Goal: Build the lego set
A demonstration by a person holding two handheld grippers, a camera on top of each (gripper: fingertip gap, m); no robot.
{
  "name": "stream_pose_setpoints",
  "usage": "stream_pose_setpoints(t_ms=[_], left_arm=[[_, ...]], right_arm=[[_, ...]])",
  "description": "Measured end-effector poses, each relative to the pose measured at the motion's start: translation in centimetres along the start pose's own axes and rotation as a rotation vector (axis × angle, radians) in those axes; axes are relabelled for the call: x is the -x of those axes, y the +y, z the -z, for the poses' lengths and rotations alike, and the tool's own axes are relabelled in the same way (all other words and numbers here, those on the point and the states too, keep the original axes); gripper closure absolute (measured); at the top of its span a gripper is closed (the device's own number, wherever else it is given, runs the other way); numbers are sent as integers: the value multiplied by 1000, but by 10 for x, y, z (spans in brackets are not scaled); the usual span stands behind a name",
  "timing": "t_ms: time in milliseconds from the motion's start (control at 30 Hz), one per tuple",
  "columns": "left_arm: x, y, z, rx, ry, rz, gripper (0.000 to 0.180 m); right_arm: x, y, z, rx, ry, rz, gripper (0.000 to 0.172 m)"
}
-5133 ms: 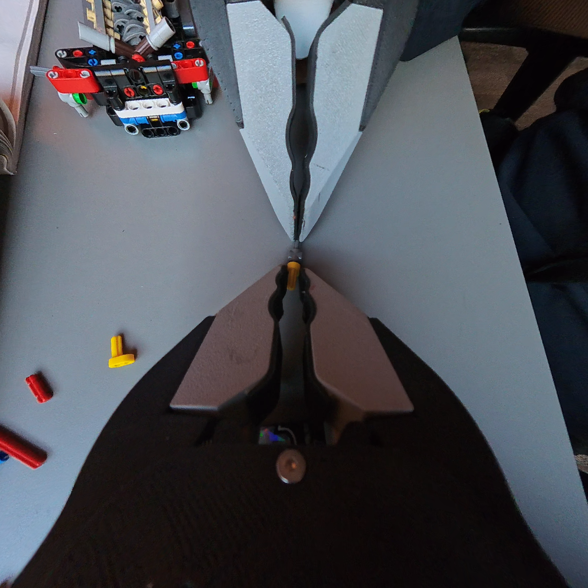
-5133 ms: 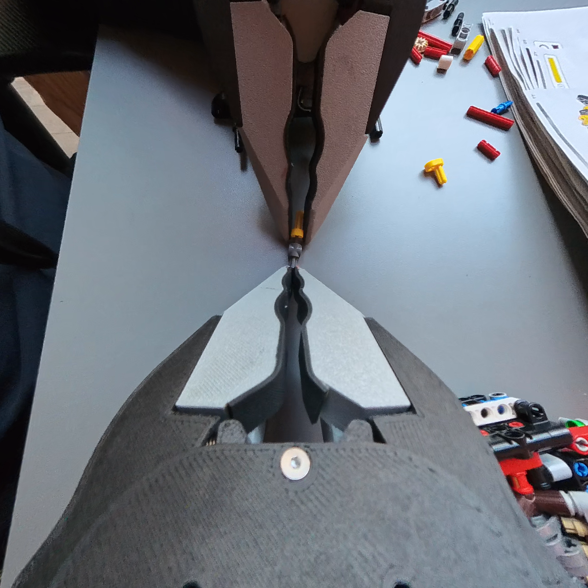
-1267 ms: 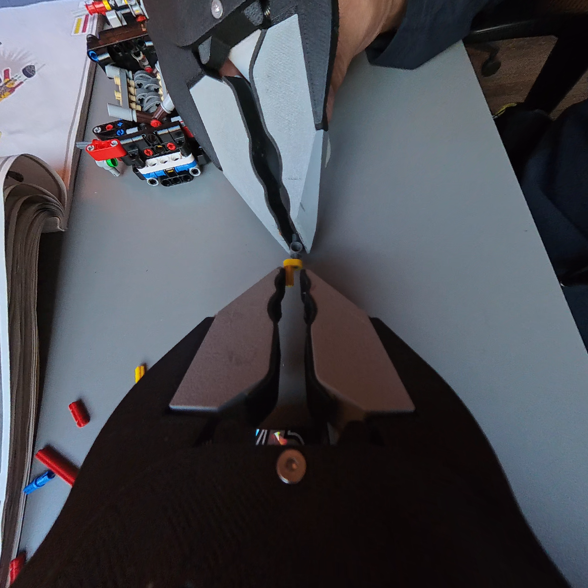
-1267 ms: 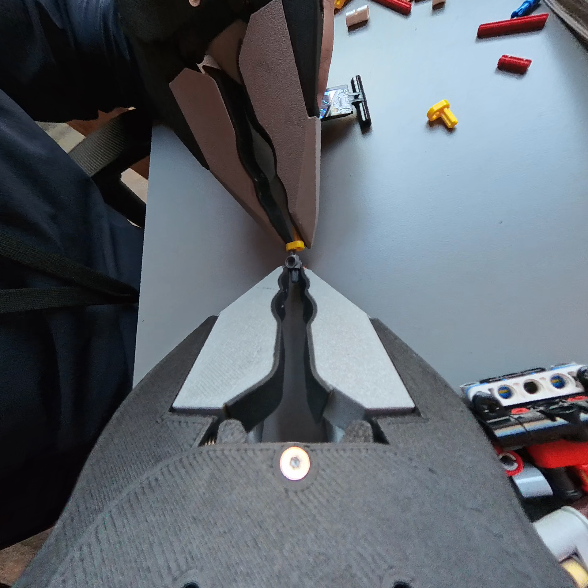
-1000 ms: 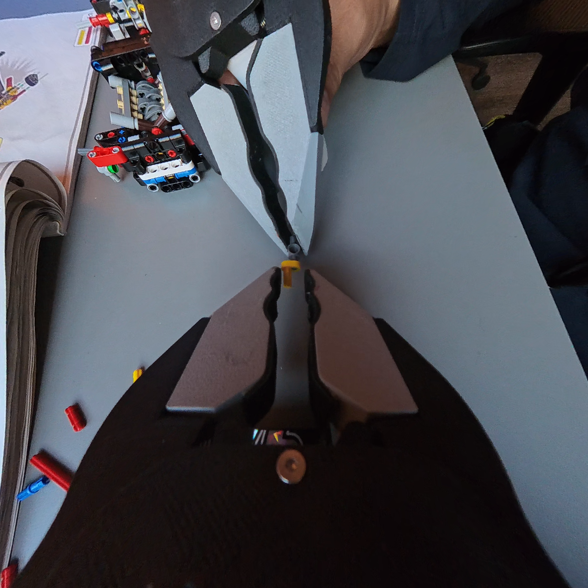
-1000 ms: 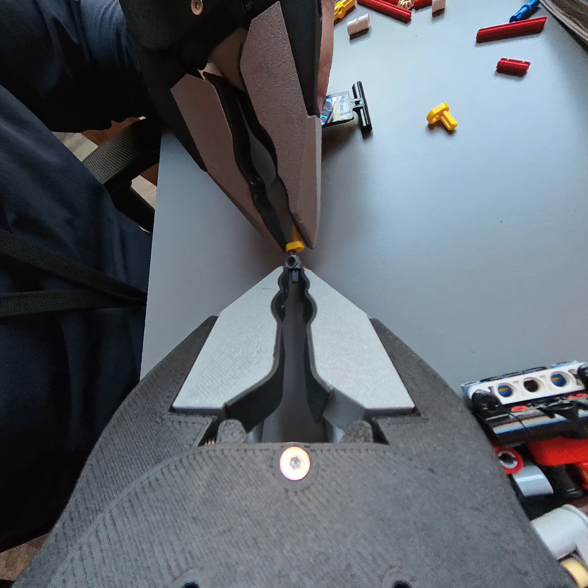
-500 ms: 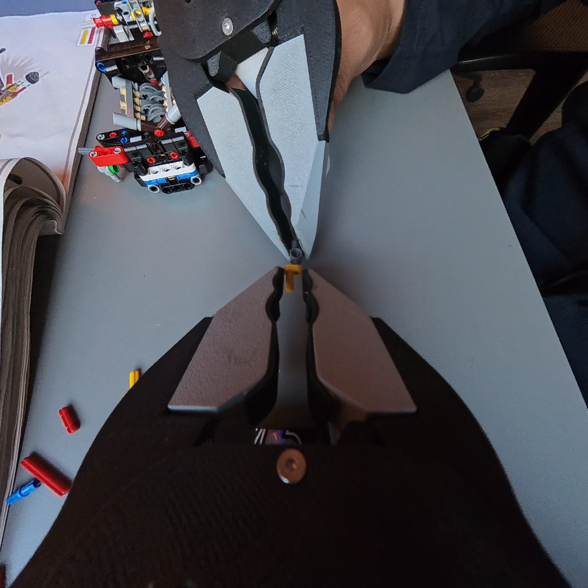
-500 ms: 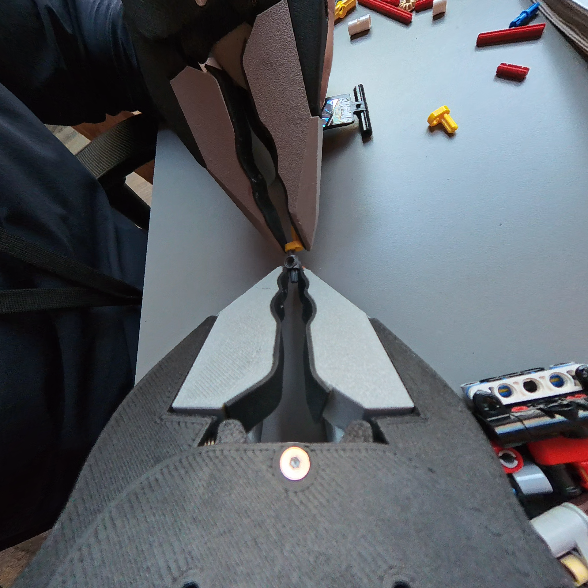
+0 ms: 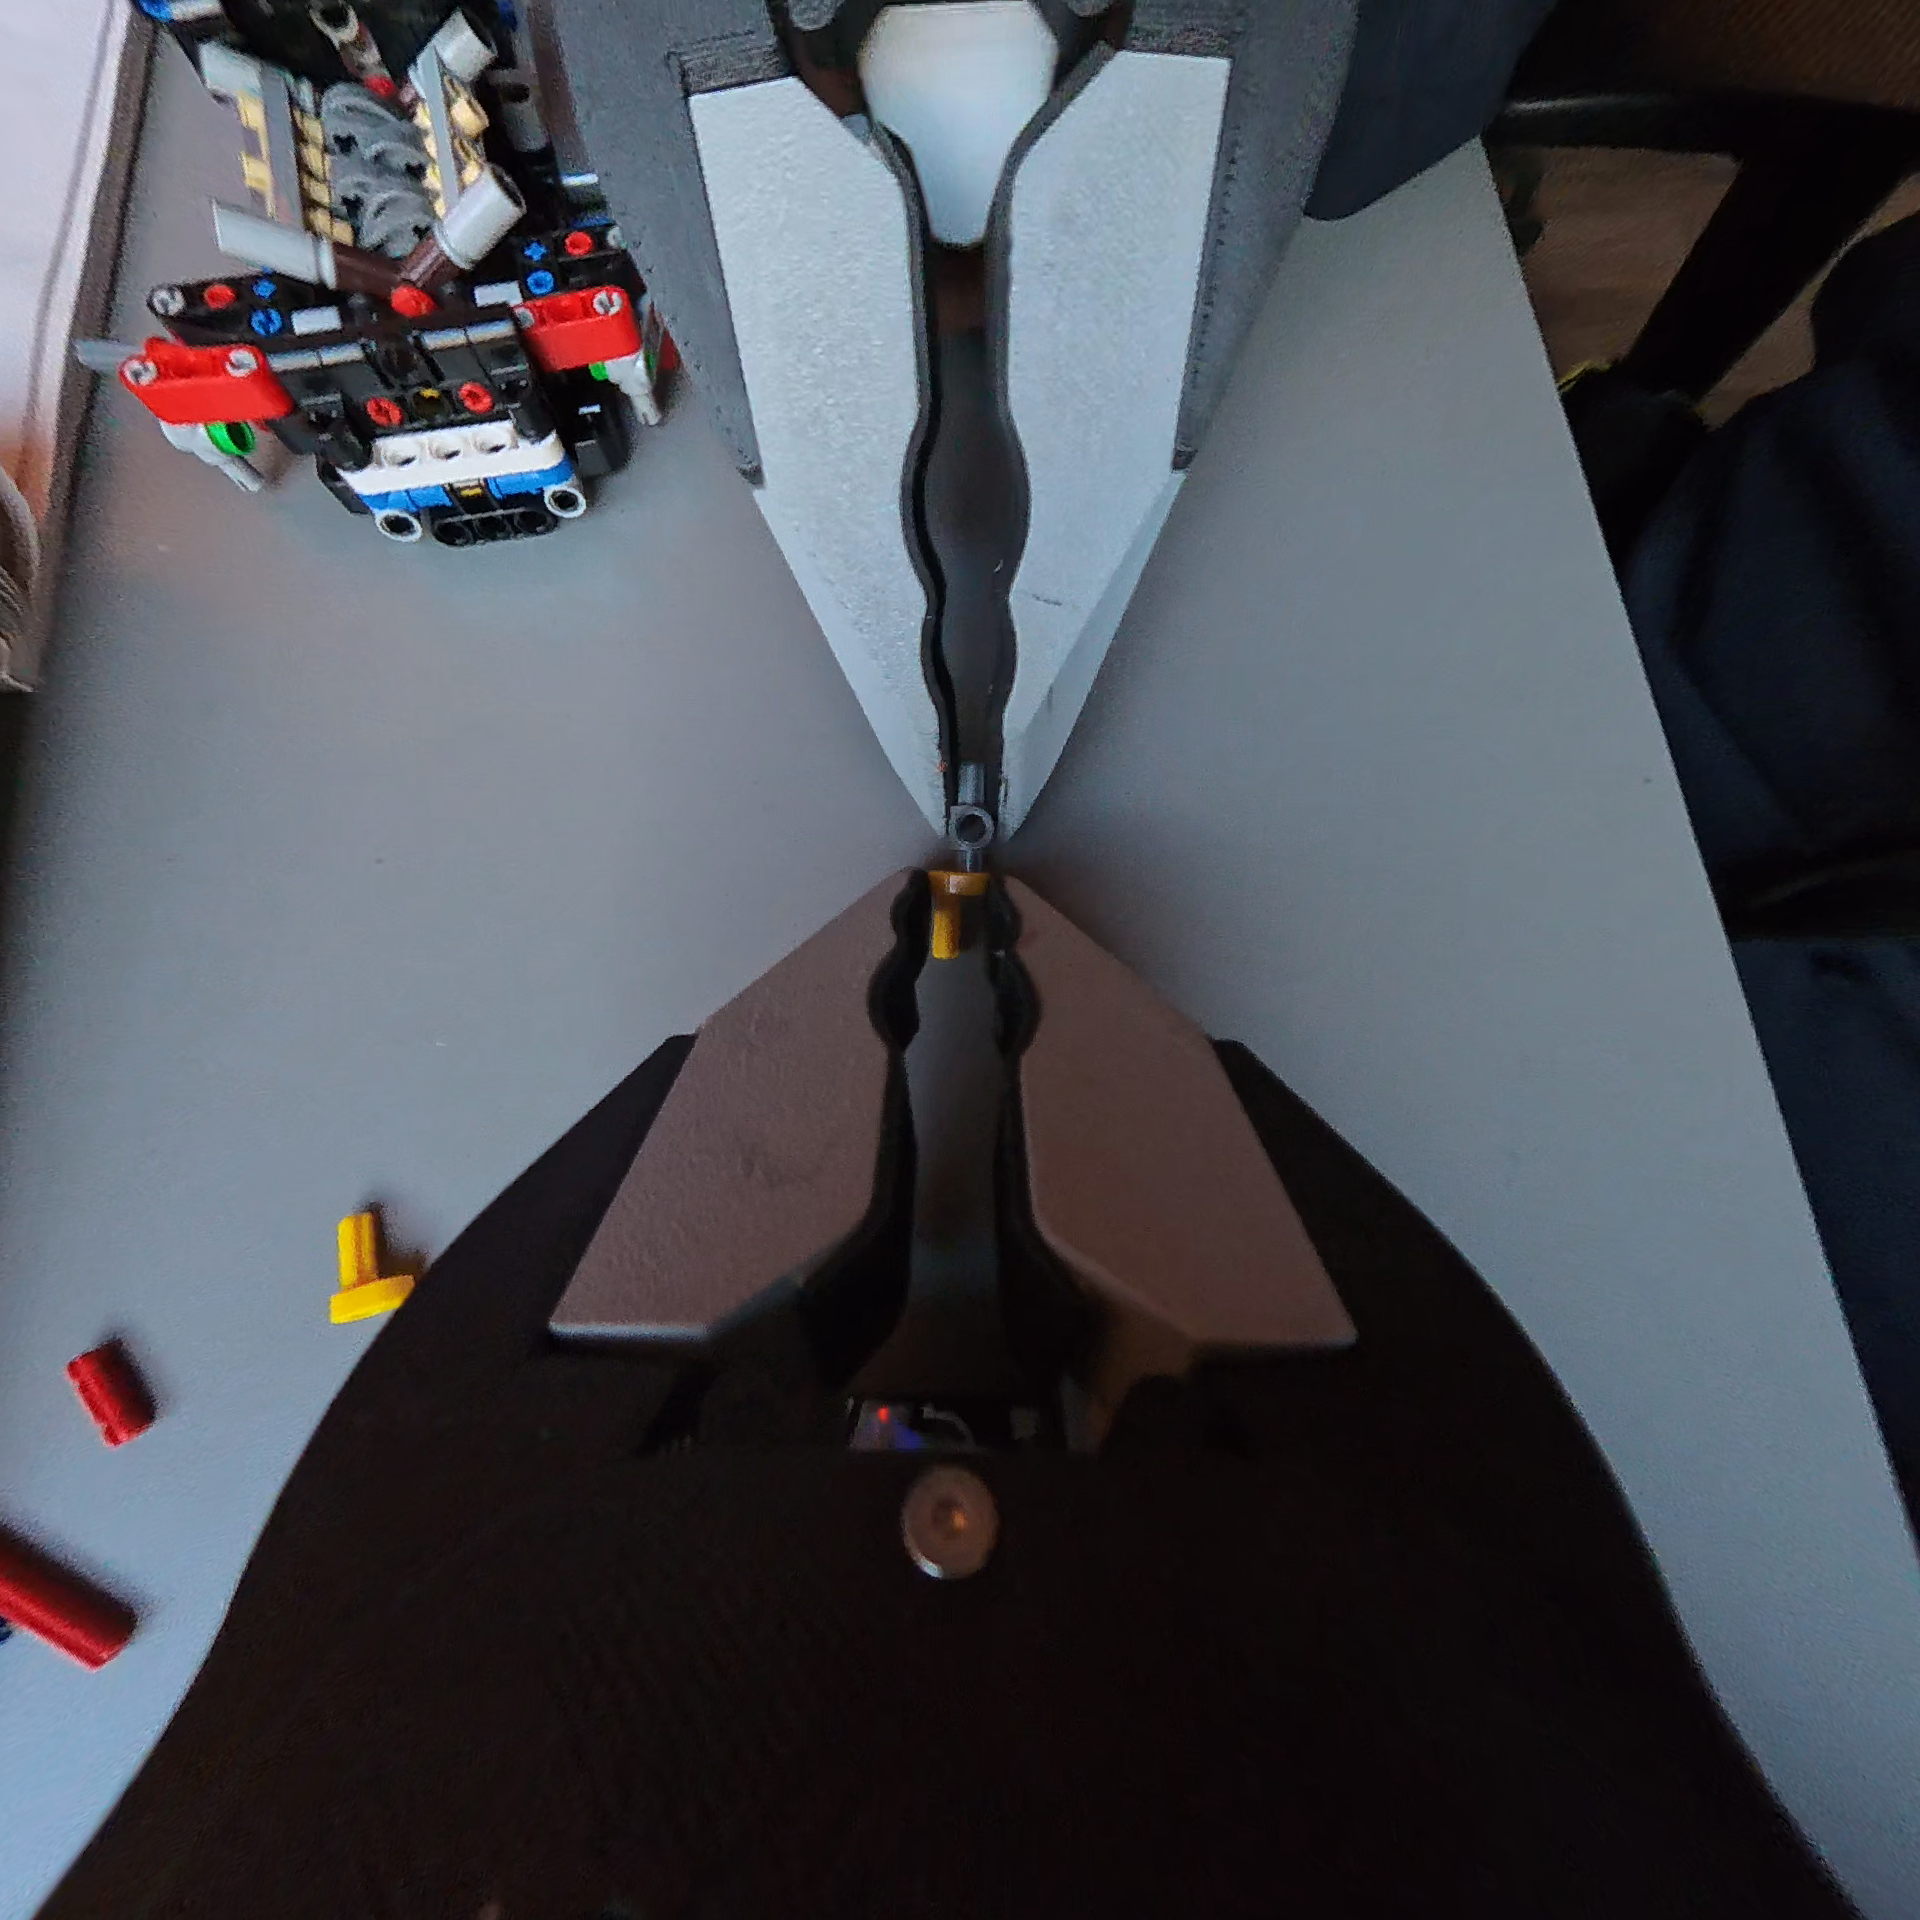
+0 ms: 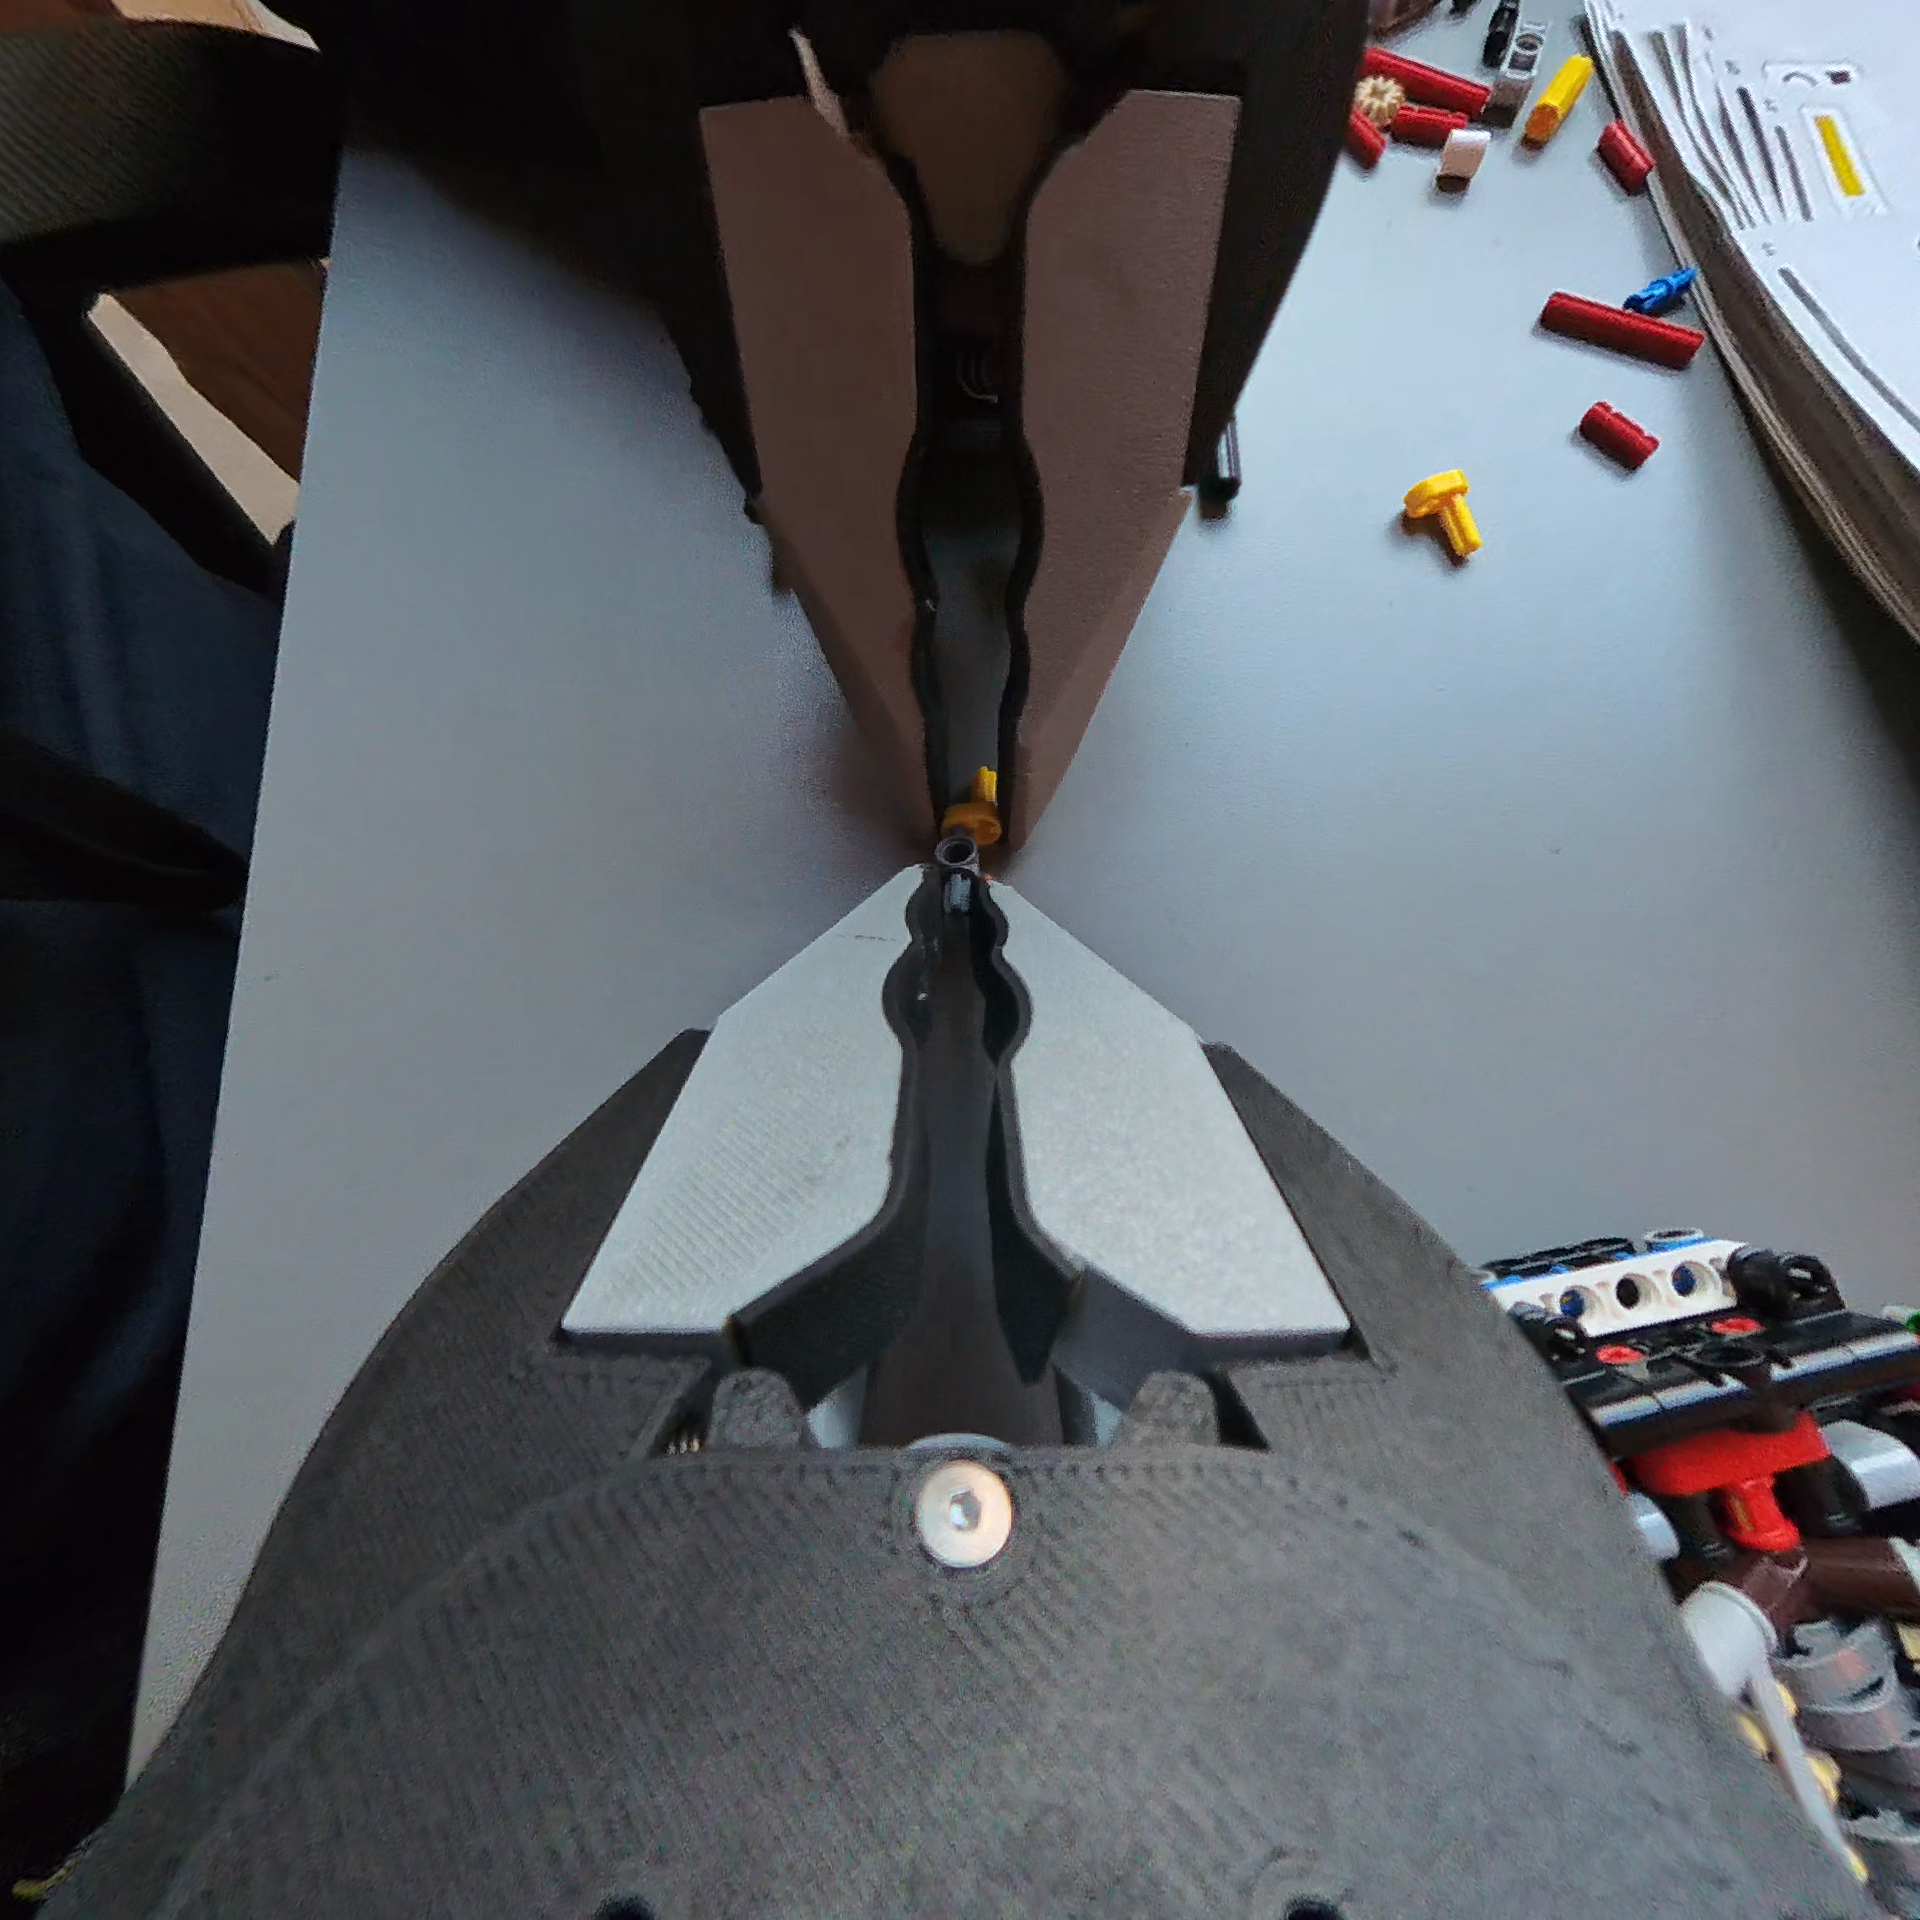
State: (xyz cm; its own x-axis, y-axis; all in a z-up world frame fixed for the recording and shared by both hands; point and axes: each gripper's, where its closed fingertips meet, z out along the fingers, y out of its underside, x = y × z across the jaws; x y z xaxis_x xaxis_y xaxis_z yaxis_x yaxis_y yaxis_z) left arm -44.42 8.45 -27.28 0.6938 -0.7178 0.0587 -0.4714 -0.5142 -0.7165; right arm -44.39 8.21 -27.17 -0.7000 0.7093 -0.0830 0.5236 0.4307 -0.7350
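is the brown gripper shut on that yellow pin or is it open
Shut on it. The brown left gripper has its fingertips closed against the flanged head of the small yellow plastic pin, whose stem points back between the fingers.

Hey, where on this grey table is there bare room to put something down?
Bare: the grey table from the meeting grippers to its edge by the dark clothing, and the stretch between brick model and yellow peg. Crowded: the loose red pieces beside the paper stack.
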Motion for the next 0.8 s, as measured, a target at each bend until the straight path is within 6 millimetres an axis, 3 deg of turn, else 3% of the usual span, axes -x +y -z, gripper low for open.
stream_pose_setpoints(t_ms=[133, 267, 500, 800], left_arm=[[-1, -1, -1, -6, 36, 31, 172], [-7, 0, 1, -6, 71, 42, 172], [-8, 1, 2, -1, 81, 67, 172], [-8, 2, 2, 7, 55, 35, 173]], right_arm=[[0, 2, 2, -7, -25, 2, 169], [-1, 0, 5, -33, 35, 54, 158], [3, -2, 2, -24, 124, 211, 165], [5, 1, -2, 21, 67, 143, 169]])
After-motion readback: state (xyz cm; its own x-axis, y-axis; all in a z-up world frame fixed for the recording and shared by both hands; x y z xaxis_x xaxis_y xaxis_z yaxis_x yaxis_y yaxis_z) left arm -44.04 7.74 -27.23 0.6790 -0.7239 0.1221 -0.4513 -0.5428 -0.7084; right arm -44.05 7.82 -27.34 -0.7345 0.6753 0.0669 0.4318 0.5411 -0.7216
